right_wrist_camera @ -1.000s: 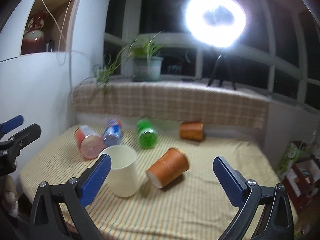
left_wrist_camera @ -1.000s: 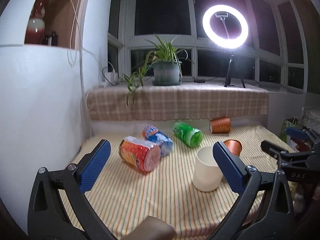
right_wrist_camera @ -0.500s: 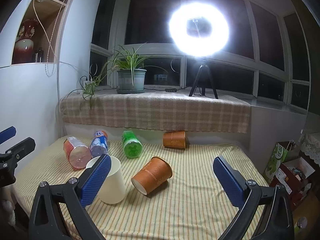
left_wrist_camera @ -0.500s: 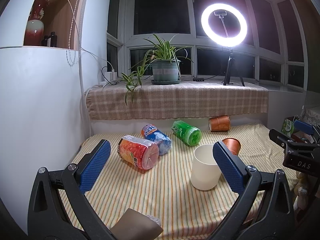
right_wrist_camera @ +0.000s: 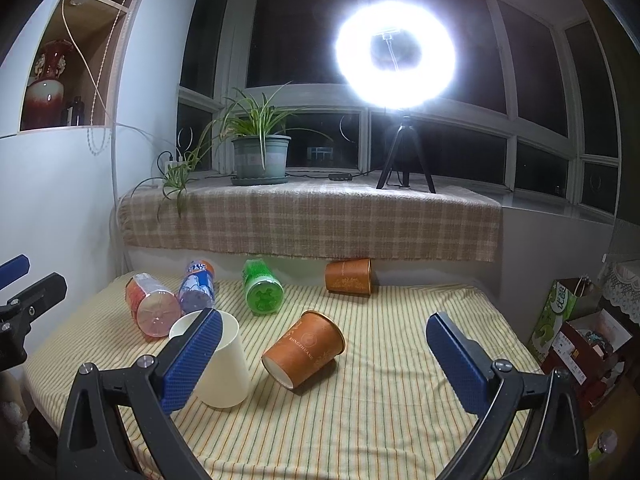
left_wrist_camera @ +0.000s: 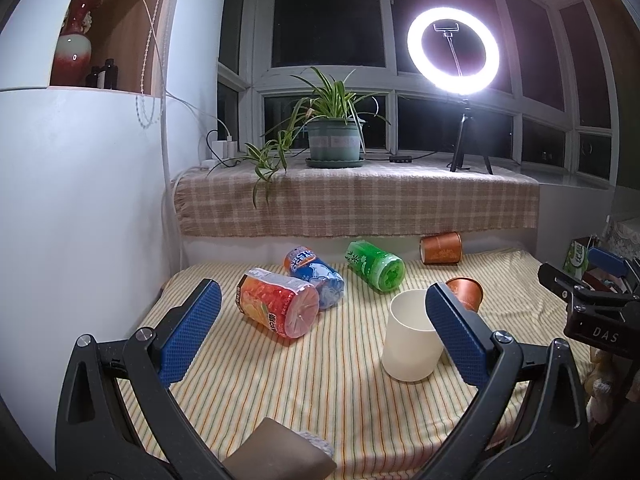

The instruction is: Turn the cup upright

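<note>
White cup upright; beside it orange cup lies tipped, unflipped; both tongs, left and right, released, empty.

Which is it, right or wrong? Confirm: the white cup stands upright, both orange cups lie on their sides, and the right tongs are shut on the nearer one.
Wrong on the grip. In the right wrist view the right tongs are open and empty; the nearer orange cup lies untouched beyond them. The white cup is upright, and the far orange cup lies on its side.
</note>
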Available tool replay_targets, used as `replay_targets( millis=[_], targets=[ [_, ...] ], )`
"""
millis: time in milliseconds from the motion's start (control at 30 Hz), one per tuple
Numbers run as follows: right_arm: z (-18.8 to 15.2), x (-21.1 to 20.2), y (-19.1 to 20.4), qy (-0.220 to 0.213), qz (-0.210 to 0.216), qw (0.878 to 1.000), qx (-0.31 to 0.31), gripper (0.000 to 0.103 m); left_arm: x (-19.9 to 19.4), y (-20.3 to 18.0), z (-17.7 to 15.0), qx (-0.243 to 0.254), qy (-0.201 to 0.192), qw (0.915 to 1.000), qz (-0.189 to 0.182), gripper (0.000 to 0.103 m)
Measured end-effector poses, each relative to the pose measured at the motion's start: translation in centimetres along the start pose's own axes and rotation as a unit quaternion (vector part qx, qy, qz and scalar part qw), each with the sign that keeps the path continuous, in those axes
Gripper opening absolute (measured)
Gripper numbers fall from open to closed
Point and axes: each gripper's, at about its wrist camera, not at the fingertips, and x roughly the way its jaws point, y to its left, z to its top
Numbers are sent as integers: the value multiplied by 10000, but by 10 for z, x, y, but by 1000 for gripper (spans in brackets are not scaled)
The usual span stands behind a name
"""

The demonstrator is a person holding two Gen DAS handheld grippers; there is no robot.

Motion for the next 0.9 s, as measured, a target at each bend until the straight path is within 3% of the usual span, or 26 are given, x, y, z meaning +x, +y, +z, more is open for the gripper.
replay_targets(
  millis=[900],
  targets=[
    [-5, 4, 0, 52, 13, 10000, 38, 103, 2, 1, -3, 10, 44, 10000, -14, 103]
  ],
)
